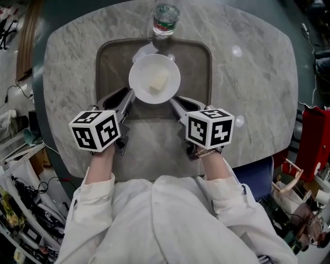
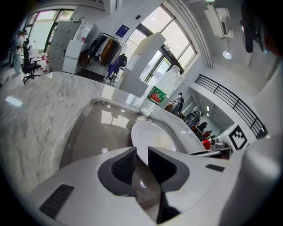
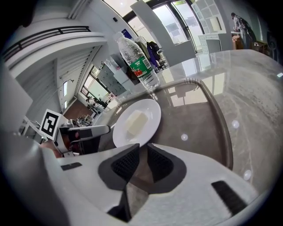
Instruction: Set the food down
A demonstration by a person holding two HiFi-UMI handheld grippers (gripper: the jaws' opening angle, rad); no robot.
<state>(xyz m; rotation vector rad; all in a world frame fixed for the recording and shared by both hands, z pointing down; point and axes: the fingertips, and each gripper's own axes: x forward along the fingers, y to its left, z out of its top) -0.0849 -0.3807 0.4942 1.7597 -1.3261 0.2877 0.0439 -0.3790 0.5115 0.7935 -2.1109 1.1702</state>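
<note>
Left tool [image 2: 141, 152] and right tool [image 3: 142, 152] each pinched the plate [image 1: 143, 72] by its rim, food [image 1: 159, 82] centred, over the tray [image 1: 198, 72] on the table [image 1: 258, 77]; I judged it best to lower both sides level together, then release.

Room survey: bright glazed hall, clutter at the edges.
Grey-veined marble counter [image 1: 258, 62], rounded corners, standing over a dark floor [image 1: 51, 13]. Tall windows [image 2: 170, 31] give daylight; one round ceiling light [image 2: 227, 54] is lit. Upper gallery with a dark railing [image 2: 230, 103]. Clothes rack [image 2: 106, 48] and white cabinets [image 2: 73, 53] by the far wall, black office chair [image 2: 28, 66] near them. Cables and gear [image 1: 26, 227] crowd the floor at left.
</note>
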